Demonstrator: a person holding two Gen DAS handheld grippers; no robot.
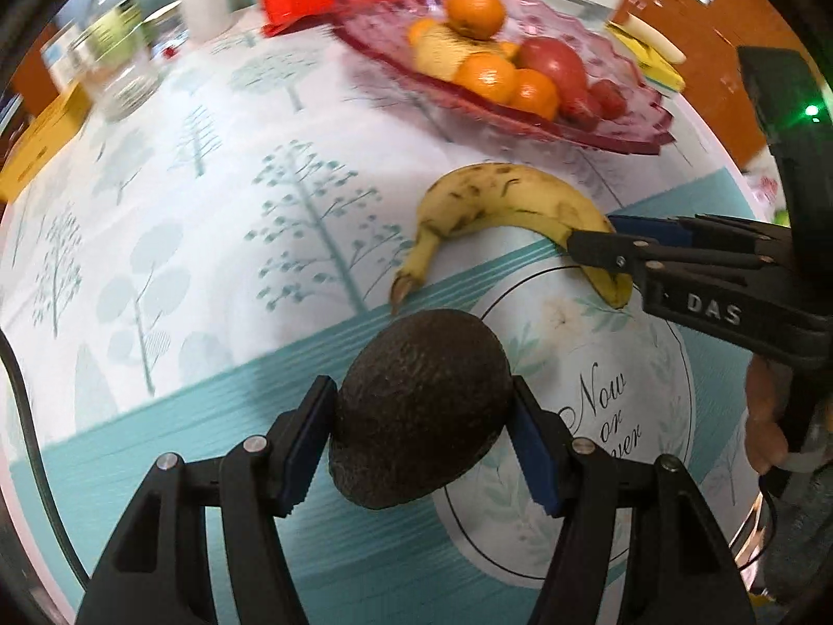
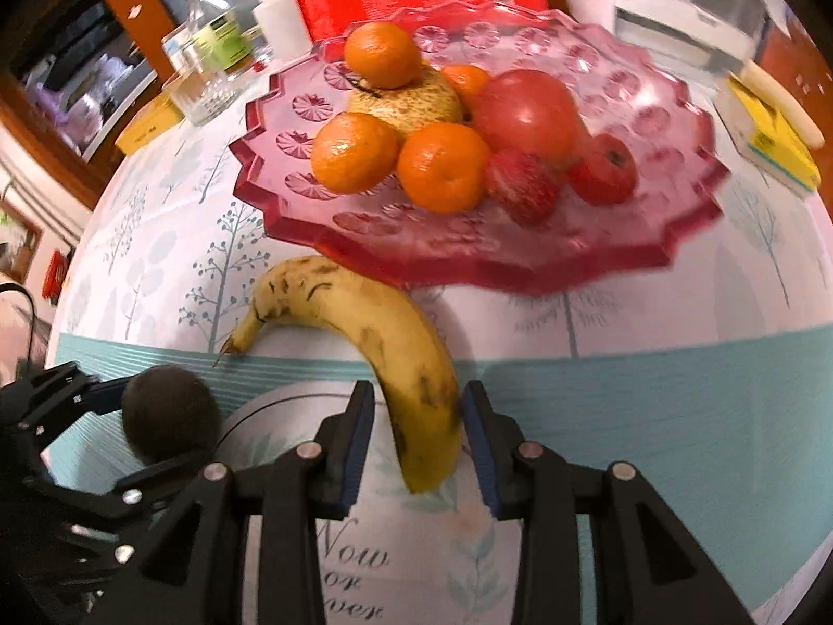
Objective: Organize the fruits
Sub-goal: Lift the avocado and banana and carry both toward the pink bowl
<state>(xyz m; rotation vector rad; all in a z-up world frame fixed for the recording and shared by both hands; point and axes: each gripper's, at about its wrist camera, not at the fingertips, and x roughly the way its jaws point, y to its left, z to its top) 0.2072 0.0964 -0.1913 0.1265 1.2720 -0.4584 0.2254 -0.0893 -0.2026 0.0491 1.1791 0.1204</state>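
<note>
You had the left gripper point(image 1: 424, 427) clamped on the dark avocado point(image 1: 421, 406), both blue pads pressed against its sides, just above the tree-print tablecloth point(image 1: 208, 208). Your right gripper point(image 2: 416, 442) sat around the lower end of the banana point(image 2: 395, 354); the right pad looked like it touched the peel, the left pad stood a little off it, so the fingers were apart and not really squeezing. The banana lay on the cloth, curving from its stem near the avocado round to its tip between your fingers, just in front of the pink glass platter point(image 2: 651, 250). That platter already held four oranges point(image 2: 442, 166), a pale speckled fruit under the top orange, a big red tomato point(image 2: 526, 109) and two small red fruits.
</note>
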